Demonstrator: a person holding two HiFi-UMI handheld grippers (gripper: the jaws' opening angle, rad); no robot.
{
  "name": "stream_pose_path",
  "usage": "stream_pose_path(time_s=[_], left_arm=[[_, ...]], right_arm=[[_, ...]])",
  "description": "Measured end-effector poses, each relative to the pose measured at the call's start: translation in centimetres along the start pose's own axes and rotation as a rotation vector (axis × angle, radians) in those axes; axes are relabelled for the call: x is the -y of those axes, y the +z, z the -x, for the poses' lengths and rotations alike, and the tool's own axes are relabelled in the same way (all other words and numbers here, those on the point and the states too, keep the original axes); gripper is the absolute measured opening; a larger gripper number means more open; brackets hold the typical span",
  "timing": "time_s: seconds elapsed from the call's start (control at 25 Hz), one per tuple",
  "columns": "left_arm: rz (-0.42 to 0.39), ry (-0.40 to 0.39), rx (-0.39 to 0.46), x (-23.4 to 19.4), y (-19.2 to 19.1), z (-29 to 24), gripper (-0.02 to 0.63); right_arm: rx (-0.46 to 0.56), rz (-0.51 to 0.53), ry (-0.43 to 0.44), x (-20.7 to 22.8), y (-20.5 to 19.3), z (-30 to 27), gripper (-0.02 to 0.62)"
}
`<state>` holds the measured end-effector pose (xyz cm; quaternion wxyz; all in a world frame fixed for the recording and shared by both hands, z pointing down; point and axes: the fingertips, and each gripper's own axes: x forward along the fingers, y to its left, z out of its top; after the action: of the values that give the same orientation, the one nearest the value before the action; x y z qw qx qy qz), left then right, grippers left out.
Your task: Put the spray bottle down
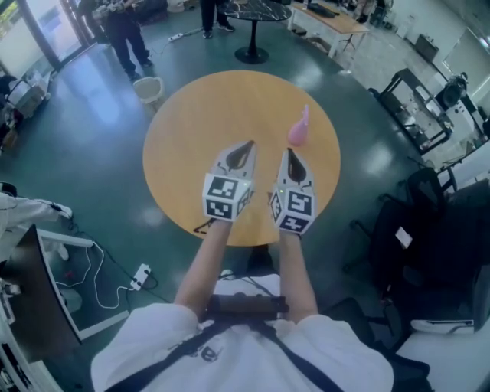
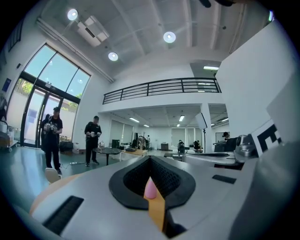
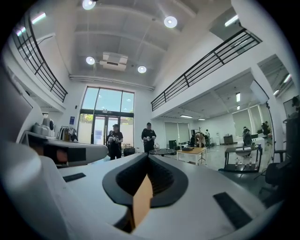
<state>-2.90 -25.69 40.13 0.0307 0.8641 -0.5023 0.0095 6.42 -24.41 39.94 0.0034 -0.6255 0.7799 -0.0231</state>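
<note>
A pink spray bottle (image 1: 298,127) stands upright on the right part of the round wooden table (image 1: 191,138), with nothing holding it. My left gripper (image 1: 246,145) hovers over the table's middle with its jaws shut and empty. Through the slot behind its closed tips, the left gripper view shows the bottle's pink top (image 2: 151,188) ahead. My right gripper (image 1: 289,154) hangs just short of the bottle and apart from it, jaws shut on nothing. In the right gripper view the closed tips (image 3: 148,155) point level across the room, and the bottle is out of sight.
A white bin (image 1: 148,89) stands on the floor behind the table's left side. A black pedestal table (image 1: 256,15) and a wooden desk (image 1: 333,19) lie further back, with people standing (image 1: 126,31). Black chairs (image 1: 417,230) crowd the right; cables and a power strip (image 1: 140,274) lie at the left.
</note>
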Motion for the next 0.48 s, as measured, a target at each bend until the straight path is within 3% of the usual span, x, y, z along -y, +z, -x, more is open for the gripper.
stream_pose_path(time_s=[0.16,0.48], left_arm=[[-0.007,0.001,0.020,0.0,1.1,0.4,0.011],[-0.030,-0.004,0.043,-0.3,2.3,1.3,0.011]], right_arm=[[0.024,-0.015,0.029,-0.6,2.0,-0.1,0.008],[0.038,-0.006,0.000,-0.9,3.5,0.3,0.006]])
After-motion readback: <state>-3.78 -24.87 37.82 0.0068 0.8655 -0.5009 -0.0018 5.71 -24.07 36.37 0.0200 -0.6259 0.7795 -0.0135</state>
